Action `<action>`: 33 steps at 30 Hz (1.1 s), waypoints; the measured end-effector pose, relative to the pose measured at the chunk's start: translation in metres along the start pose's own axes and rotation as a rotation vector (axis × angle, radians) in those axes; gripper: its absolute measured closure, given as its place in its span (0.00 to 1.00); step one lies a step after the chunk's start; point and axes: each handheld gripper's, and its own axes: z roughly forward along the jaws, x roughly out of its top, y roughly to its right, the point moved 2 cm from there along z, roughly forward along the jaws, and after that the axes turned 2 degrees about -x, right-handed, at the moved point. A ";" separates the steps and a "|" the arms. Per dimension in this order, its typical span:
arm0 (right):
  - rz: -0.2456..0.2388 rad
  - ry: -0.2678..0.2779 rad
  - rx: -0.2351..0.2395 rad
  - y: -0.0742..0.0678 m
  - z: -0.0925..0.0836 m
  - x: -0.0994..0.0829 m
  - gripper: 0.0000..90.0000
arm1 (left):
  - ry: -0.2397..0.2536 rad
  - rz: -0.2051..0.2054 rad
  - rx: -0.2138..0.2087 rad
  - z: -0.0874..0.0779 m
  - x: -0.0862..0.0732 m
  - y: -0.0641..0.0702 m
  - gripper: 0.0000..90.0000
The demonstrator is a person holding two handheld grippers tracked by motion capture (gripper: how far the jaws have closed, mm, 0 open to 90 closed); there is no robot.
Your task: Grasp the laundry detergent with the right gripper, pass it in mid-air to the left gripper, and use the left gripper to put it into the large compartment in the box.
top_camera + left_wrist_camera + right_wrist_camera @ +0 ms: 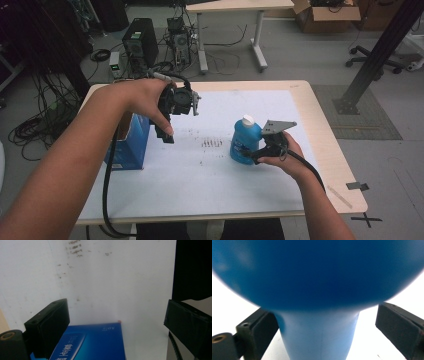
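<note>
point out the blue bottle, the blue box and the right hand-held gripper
blue bottle (pixel 243 142): high view, on its body
blue box (pixel 131 145): high view, on its front face
right hand-held gripper (pixel 251 156): high view, between its fingertips

White-topped table (pixel 210 175) with blue box (pixel 131 145) and blue bottle (pixel 244 141).

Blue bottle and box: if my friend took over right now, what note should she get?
Left hand-held gripper: open, held above the table, over the box, holding nothing.
Right hand-held gripper: open, low at the bottle, jaws either side of its narrow lower part; a gap shows on one side, so no grip yet.
Bottle: upright, cap on, right of the table's middle. Box stands at the left edge.
Done: both things reached.
Left: probably close on the bottle, then deal with the box.
</note>
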 end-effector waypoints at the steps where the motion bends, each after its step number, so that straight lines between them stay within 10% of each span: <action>1: 0.000 0.000 0.000 0.000 0.000 0.000 0.10 | -0.001 -0.001 0.000 0.000 0.000 0.000 0.07; 33: -0.009 0.030 0.016 -0.002 0.001 -0.002 0.26 | -0.011 -0.003 -0.001 -0.001 0.003 -0.001 0.07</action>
